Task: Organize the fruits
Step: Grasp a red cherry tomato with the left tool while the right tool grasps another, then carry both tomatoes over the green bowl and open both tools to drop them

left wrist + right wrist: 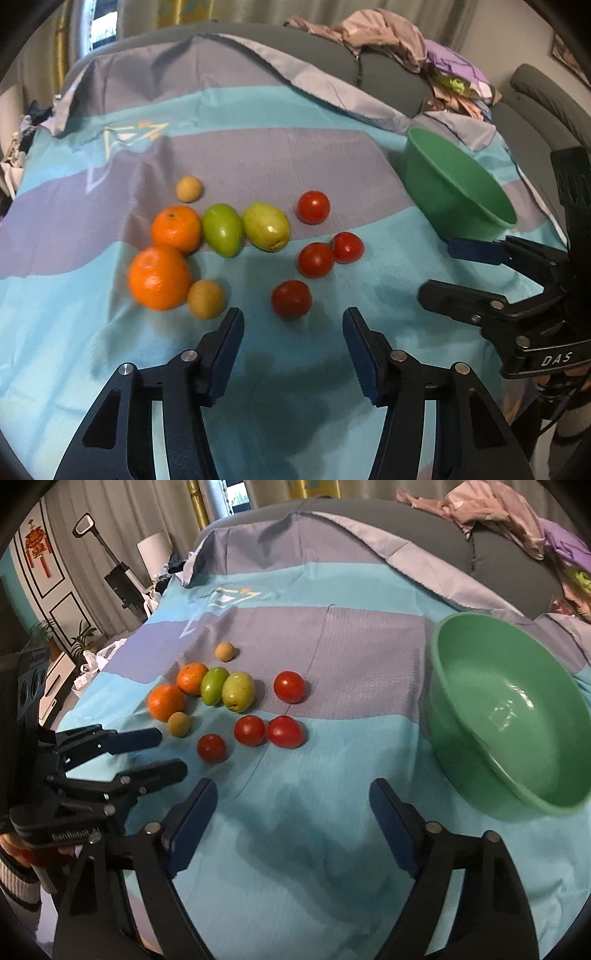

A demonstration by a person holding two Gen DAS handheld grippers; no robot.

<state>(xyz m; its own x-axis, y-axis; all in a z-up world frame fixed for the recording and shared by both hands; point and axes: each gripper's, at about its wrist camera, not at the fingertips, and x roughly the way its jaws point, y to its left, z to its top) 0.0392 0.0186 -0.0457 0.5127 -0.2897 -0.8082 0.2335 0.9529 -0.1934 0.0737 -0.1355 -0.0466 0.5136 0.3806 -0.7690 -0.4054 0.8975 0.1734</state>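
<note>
Fruit laid out on a striped blue and grey cloth (332, 155) spread over a sofa (388, 70), with a pile of clothes (406, 40) on the sofa back.

Left hand-held gripper (293, 325): released, jaws apart, nothing between the pads; it hangs over the cloth just short of the nearest tomato (291, 298). No earlier view is given to compare.

Right hand-held gripper (293, 797): released, jaws wide, empty, over bare cloth between the fruit and the green bowl (480, 775). In the left wrist view it shows at the right edge (439, 269), near the bowl's rim.

Fruit, all on the cloth and none in the bowl:
- Two oranges (159, 277) (176, 229), touching each other, at the left of the group.
- Two green fruits (222, 229) (266, 226), side by side, the first against the far orange.
- Two small tan round fruits: one (206, 298) against the near orange, one (189, 188) apart at the far side.
- Four tomatoes: the nearest alone, a touching pair (316, 260) (348, 247), and one (313, 206) farther back.

Green bowl: empty, tilted on the cloth, to the right of the fruit and well apart from it.

A striped sleeve (14, 878) shows at the lower left of the right wrist view.
</note>
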